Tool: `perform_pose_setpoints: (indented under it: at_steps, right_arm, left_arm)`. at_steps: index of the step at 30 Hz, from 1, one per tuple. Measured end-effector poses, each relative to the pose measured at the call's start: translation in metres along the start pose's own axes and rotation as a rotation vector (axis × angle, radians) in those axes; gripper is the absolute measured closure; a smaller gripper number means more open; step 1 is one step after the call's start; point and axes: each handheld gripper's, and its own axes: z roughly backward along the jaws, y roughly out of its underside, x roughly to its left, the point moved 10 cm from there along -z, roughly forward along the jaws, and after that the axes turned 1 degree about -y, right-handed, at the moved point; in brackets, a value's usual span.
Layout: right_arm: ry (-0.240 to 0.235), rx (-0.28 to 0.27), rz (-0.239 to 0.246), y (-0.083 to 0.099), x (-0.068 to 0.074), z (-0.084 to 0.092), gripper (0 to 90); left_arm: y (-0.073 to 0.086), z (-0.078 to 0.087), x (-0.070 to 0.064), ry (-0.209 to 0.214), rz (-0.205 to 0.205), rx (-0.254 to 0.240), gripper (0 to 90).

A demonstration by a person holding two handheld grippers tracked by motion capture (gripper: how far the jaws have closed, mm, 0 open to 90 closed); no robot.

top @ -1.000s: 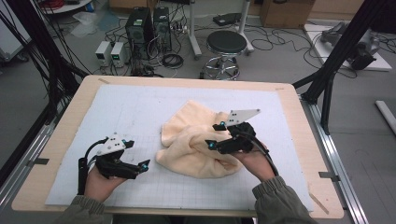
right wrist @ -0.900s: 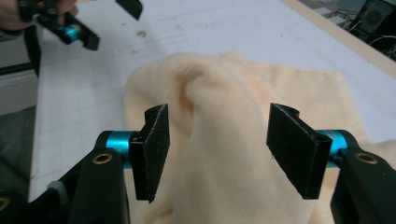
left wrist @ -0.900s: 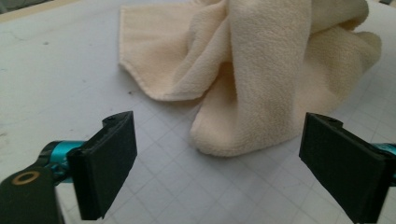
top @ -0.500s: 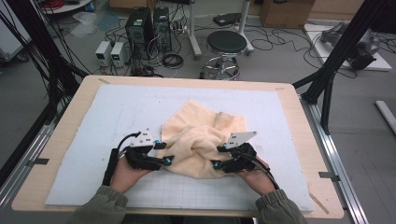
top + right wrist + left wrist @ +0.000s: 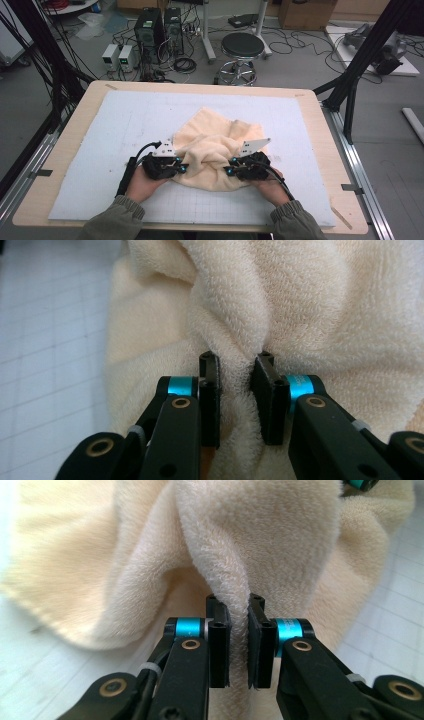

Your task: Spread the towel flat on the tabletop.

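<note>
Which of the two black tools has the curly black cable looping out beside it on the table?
The left tool, at the left edge of the fluffy cream towel. Its black cable loops beside the hand; the right tool's cable runs back over the wrist.

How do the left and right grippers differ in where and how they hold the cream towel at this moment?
The left gripper pinches the crumpled cream fleece towel at its near-left edge; the right gripper pinches it at the near-right edge. The left gripper's fingers squeeze a thin fold, nearly meeting; the right gripper's fingers stand wider around a thicker bunch. Both have just been closing and now clamp fabric low over the white gridded mat.
</note>
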Motion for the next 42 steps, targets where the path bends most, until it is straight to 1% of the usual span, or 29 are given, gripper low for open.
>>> perform_pose_setpoints:
  at_steps: [3, 4, 6, 9, 11, 13, 16, 17, 18, 19, 21, 22, 23, 24, 25, 26, 27, 28, 29, 30, 31, 32, 34, 35, 36, 38, 40, 41, 42]
  right_arm:
    - [-0.013, -0.019, 0.02, -0.008, 0.006, 0.004, 76.6]
    - [-0.03, -0.031, 0.045, -0.017, 0.016, 0.008, 76.6]
    - [-0.039, -0.036, 0.058, -0.02, 0.019, 0.009, 76.6]
    - [-0.064, -0.051, 0.095, -0.031, 0.035, 0.013, 76.6]
    - [-0.082, -0.057, 0.114, -0.035, 0.047, 0.017, 76.6]
    - [-0.092, -0.065, 0.131, -0.038, 0.056, 0.02, 76.6]
    - [-0.127, -0.067, 0.15, -0.039, 0.077, 0.028, 76.6]
    - [-0.153, -0.072, 0.158, -0.037, 0.09, 0.034, 76.6]
    - [-0.153, -0.072, 0.158, -0.037, 0.09, 0.034, 76.6]
    - [-0.162, -0.07, 0.159, -0.035, 0.096, 0.036, 76.6]
    - [-0.179, -0.063, 0.155, -0.026, 0.106, 0.041, 73.5]
    - [-0.179, -0.063, 0.155, -0.026, 0.106, 0.041, 73.5]
    - [-0.173, -0.082, 0.137, -0.024, 0.104, 0.046, 68.6]
    - [-0.173, -0.082, 0.137, -0.024, 0.104, 0.046, 68.6]
    - [-0.167, -0.095, 0.125, -0.025, 0.102, 0.048, 66.3]
    - [-0.144, -0.141, 0.095, -0.028, 0.092, 0.057, 62.2]
    - [-0.13, -0.161, 0.083, -0.029, 0.086, 0.062, 61.4]
    - [-0.112, -0.169, 0.075, -0.029, 0.078, 0.066, 59.8]
    - [-0.112, -0.169, 0.075, -0.029, 0.078, 0.066, 59.8]
    - [-0.063, -0.163, 0.063, -0.027, 0.06, 0.068, 57.5]
    - [-0.063, -0.163, 0.063, -0.027, 0.06, 0.068, 57.5]
    - [-0.043, -0.156, 0.044, -0.025, 0.051, 0.067, 55.9]
    - [0.006, -0.13, 0.003, -0.019, 0.029, 0.061, 53.7]
    - [0.034, -0.102, -0.032, -0.012, 0.012, 0.051, 50.8]
    - [0.034, -0.102, -0.032, -0.012, 0.012, 0.051, 50.8]
    - [0.05, -0.076, -0.055, -0.005, 0.002, 0.042, 49.2]
    - [0.082, -0.024, -0.063, 0.004, -0.009, 0.029, 47.3]
    - [0.082, -0.024, -0.063, 0.004, -0.009, 0.029, 47.3]
    - [0.085, -0.016, -0.067, 0.006, -0.011, 0.026, 46.9]
  left_arm:
    - [-0.001, 0.022, -0.003, -0.017, -0.012, -0.024, 82.4]
    - [-0.001, 0.032, -0.006, -0.018, -0.018, -0.033, 82.7]
    - [-0.002, 0.045, -0.012, -0.027, -0.034, -0.044, 82.8]
    - [-0.004, 0.063, -0.023, -0.038, -0.058, -0.067, 82.9]
    - [-0.003, 0.074, -0.03, -0.042, -0.063, -0.079, 83.0]
    - [-0.001, 0.085, -0.038, -0.035, -0.066, -0.09, 83.0]
    - [0.002, 0.101, -0.052, -0.028, -0.067, -0.104, 83.1]
    - [0.004, 0.108, -0.058, -0.022, -0.072, -0.104, 83.1]
    - [0.005, 0.112, -0.064, -0.012, -0.065, -0.111, 83.1]
    - [0.007, 0.116, -0.068, -0.002, -0.07, -0.109, 83.1]
    - [0.01, 0.118, -0.075, 0.023, -0.08, -0.105, 81.0]
    - [0.011, 0.117, -0.077, 0.033, -0.084, -0.104, 81.0]
    - [0.012, 0.116, -0.078, 0.044, -0.088, -0.109, 73.6]
    - [0.012, 0.116, -0.076, 0.045, -0.093, -0.107, 73.6]
    - [0.012, 0.116, -0.073, 0.048, -0.083, -0.113, 70.4]
    - [0.011, 0.116, -0.07, 0.048, -0.08, -0.121, 64.5]
    - [0.009, 0.117, -0.066, 0.045, -0.075, -0.132, 62.1]
    - [0.007, 0.117, -0.062, 0.044, -0.071, -0.142, 59.7]
    - [0.004, 0.116, -0.057, 0.042, -0.072, -0.157, 59.7]
    - [0.0, 0.115, -0.052, 0.041, -0.076, -0.171, 56.8]
    - [-0.002, 0.112, -0.046, 0.036, -0.082, -0.174, 56.8]
    - [-0.006, 0.105, -0.038, 0.036, -0.07, -0.18, 54.2]
    - [-0.009, 0.093, -0.025, 0.035, -0.067, -0.179, 53.7]
    - [-0.011, 0.082, -0.017, 0.038, -0.051, -0.175, 52.4]
    - [-0.012, 0.076, -0.011, 0.037, -0.041, -0.176, 52.4]
    - [-0.013, 0.055, 0.005, 0.027, -0.009, -0.165, 52.0]
    - [-0.01, 0.038, 0.018, -0.001, -0.016, -0.129, 52.0]
    - [-0.008, 0.032, 0.022, -0.002, -0.005, -0.12, 52.0]
    - [-0.005, 0.023, 0.027, 0.002, 0.006, -0.091, 52.0]
